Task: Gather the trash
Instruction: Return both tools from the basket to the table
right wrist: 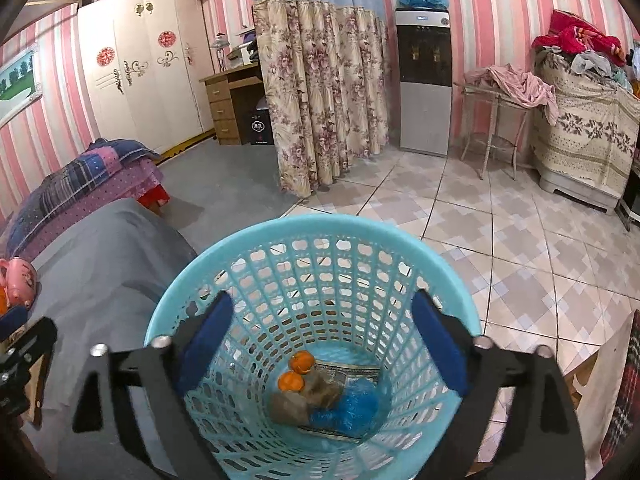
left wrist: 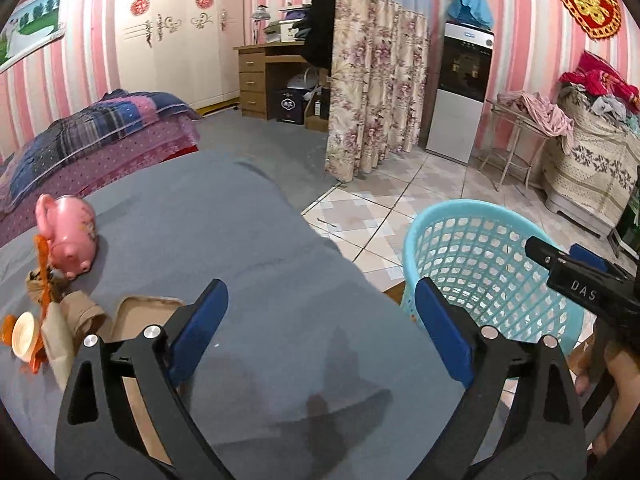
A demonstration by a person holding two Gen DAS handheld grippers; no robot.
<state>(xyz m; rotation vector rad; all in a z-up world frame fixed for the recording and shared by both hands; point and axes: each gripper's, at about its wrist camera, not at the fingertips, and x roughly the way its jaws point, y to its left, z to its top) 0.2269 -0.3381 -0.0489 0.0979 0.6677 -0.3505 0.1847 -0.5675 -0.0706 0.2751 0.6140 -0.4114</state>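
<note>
Over the grey-covered worktop, the left gripper hangs with jaws wide, empty. Only its view catches litter far left beside a pink teapot. Right gripper, jaws spread, empty, looks into the blue basket: orange peels, wrappers.

Basket: perforated turquoise plastic, smooth. Worktop cover: matt grey cloth. Piggy bank: glossy pink. Floor: glossy tile. Claw pads: matt blue.
</note>
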